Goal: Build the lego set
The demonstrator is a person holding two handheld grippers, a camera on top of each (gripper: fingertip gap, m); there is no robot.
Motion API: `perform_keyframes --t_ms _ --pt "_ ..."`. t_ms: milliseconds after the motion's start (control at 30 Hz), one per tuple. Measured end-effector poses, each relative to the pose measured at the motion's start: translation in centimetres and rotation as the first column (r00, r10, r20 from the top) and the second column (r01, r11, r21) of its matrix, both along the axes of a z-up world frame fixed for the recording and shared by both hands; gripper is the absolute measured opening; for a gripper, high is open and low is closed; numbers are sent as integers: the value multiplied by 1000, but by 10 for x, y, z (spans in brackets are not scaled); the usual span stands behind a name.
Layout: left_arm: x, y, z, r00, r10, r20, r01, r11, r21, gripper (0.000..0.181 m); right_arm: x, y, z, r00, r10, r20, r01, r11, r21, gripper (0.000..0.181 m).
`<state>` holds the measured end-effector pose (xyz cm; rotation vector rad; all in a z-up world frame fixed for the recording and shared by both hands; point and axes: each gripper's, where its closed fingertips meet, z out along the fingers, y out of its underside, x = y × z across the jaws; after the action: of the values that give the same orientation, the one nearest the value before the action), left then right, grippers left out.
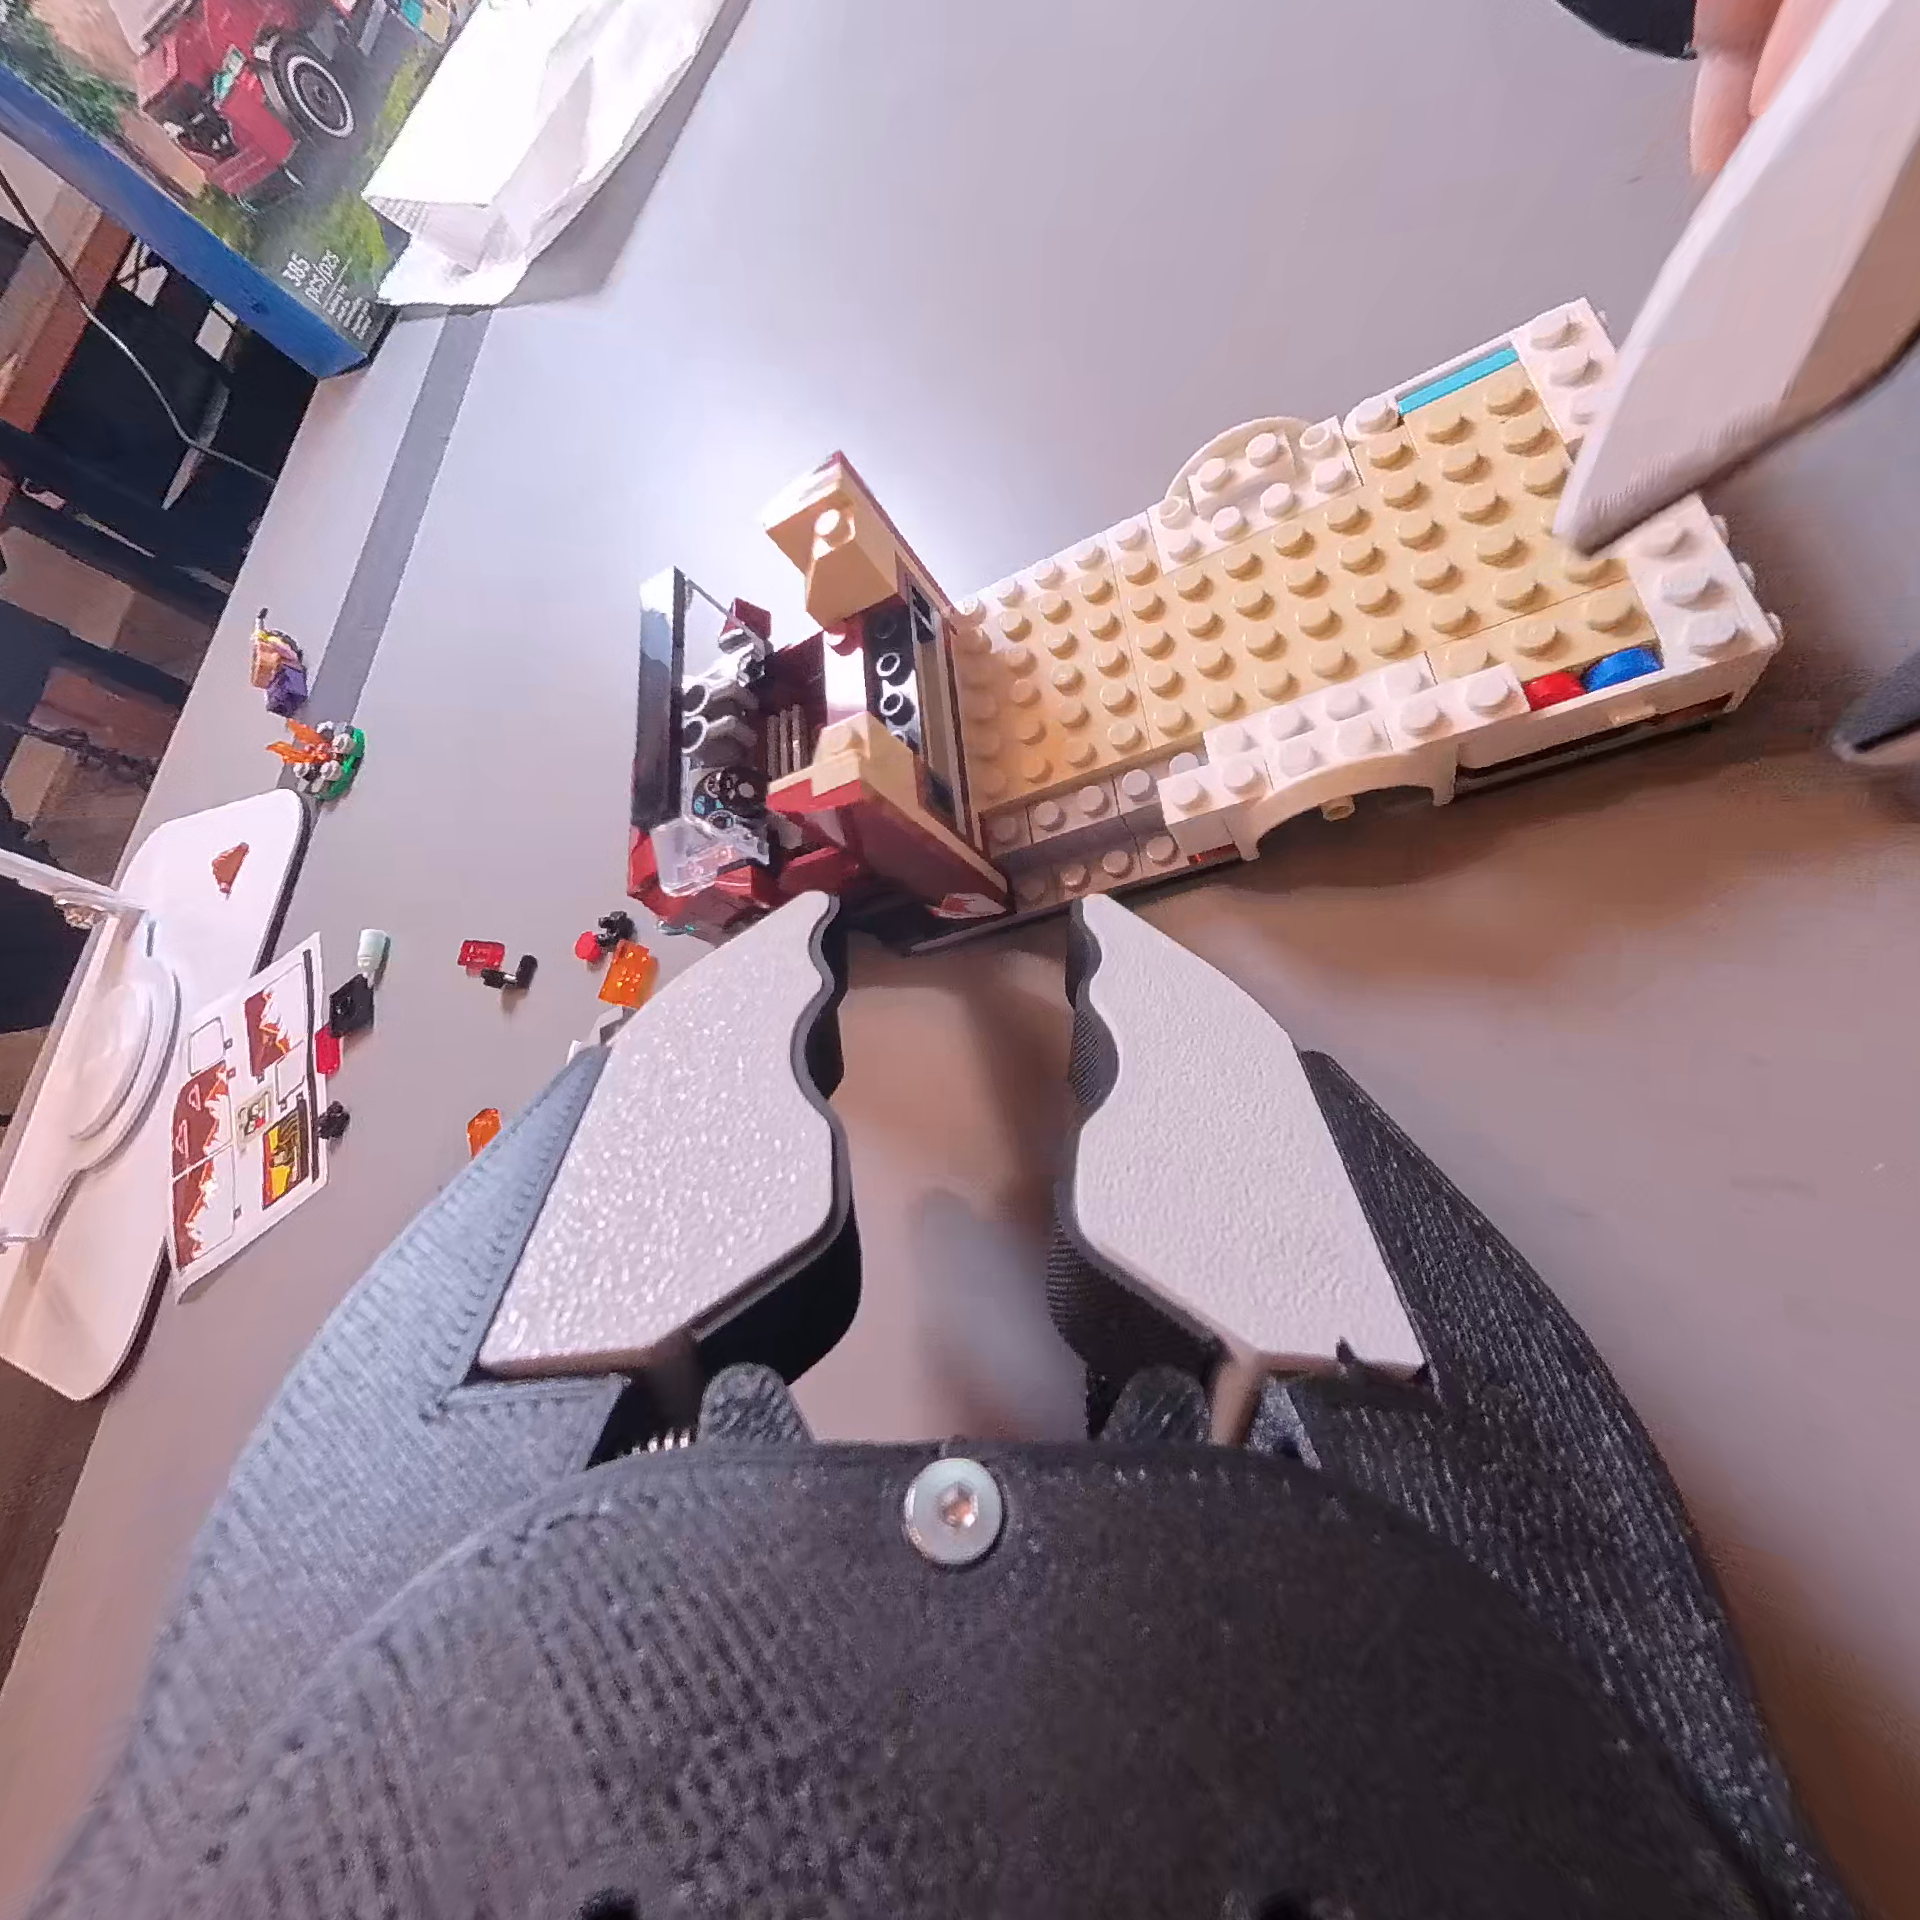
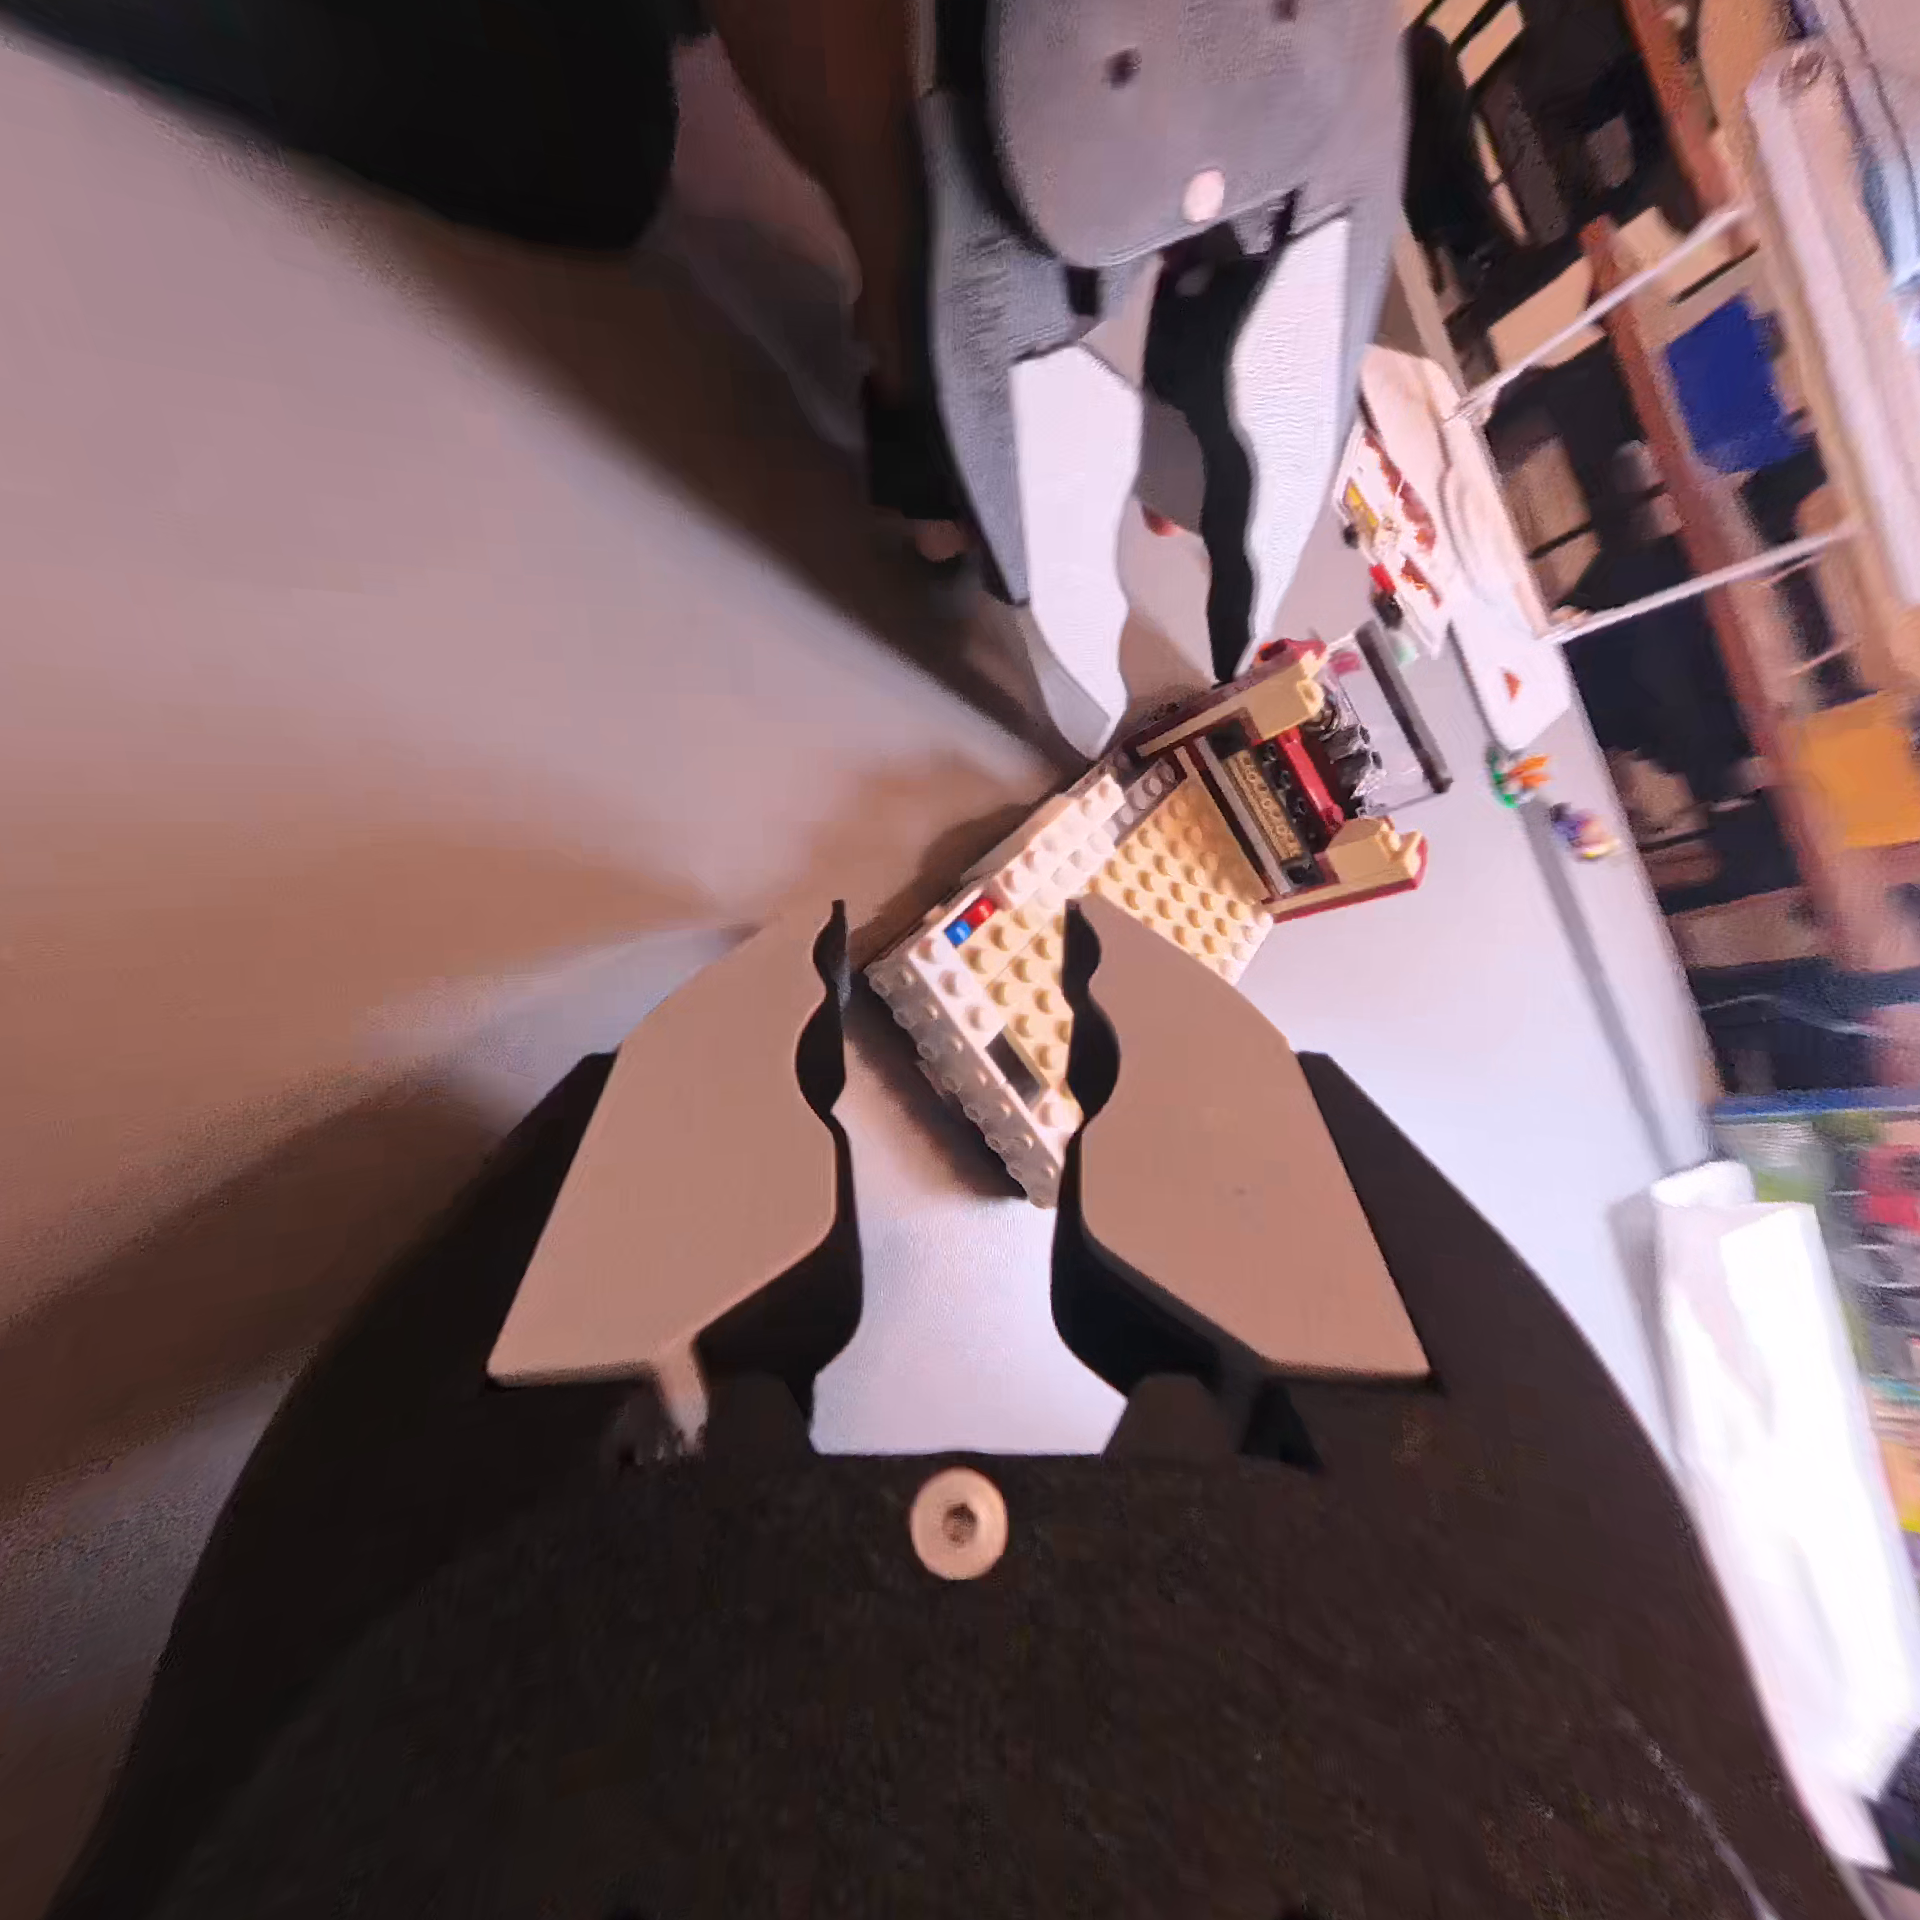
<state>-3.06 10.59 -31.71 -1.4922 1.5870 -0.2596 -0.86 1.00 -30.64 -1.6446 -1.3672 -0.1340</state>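
A part-built lego truck [image 1: 1247,644] lies on the grey table. It has a tan studded bed, white edge bricks and a dark red cab [image 1: 790,769]. My left gripper [image 1: 956,925] is open and empty, with its tips just short of the cab's near side. One finger [image 1: 1766,312] of my right gripper rests its tip on the tan bed by the white rear end. In the right wrist view my right gripper [image 2: 956,925] is open, and the truck's white rear end [image 2: 966,1039] sits between its fingers. The left gripper [image 2: 1174,696] shows beyond, by the cab.
Several small loose pieces [image 1: 613,966] lie left of the cab, with a sticker sheet [image 1: 255,1112] and a white plastic tray [image 1: 114,1039]. The set's box [image 1: 208,156] and a white bag [image 1: 540,135] lie at the far left. The table's edge [image 1: 343,623] runs along the left.
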Motion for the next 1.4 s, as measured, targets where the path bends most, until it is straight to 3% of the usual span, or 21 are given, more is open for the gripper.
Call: perform_keyframes --t_ms 100,200,267,367,500,600,700,800,867,1033,1233,1400 --pt "-6 3 1 1000 17 5 -16 1000 -26 45 13 6 11 984 -71 -165 35 976 -214 62" --pt "-10 -4 8 998 7 59 1 991 -134 43 37 11 4 958 -159 -238 34 888 -458 76" --pt "-9 -19 8 996 -35 88 57 962 -265 43 46 13 -5 951 -189 -245 23 833 -553 75" --pt "-3 -43 6 990 -92 109 130 896 -425 49 48 13 -12 963 -176 -206 17 797 -604 54" --pt "4 -65 8 981 -130 144 189 802 -567 65 37 6 -17 976 -143 -166 11 789 -615 25" --pt "-1 -69 14 978 -131 160 203 757 -621 80 12 -6 -17 972 -105 -208 -46 788 -613 19" --pt "-15 -62 15 988 -116 103 154 795 -587 88 -25 -24 -12 951 41 -305 -219 786 -578 16" --pt "-29 -61 15 996 -80 34 86 833 -547 93 -34 -22 12 906 100 -411 -321 795 -515 29" --pt "-39 -59 13 1000 -23 -16 12 865 -502 92 -25 -13 27 892 91 -443 -331 799 -502 39" --pt "-45 -85 -7 989 42 -143 -111 849 -516 97 8 20 46 895 56 -443 -279 845 -456 43" --pt "-41 -83 -17 982 -33 -186 -64 868 -492 79 1 19 40 906 137 -399 -315 849 -424 43" --pt "-42 -70 -17 960 -217 -175 106 865 -491 79 0 16 34 914 181 -362 -332 848 -413 43"
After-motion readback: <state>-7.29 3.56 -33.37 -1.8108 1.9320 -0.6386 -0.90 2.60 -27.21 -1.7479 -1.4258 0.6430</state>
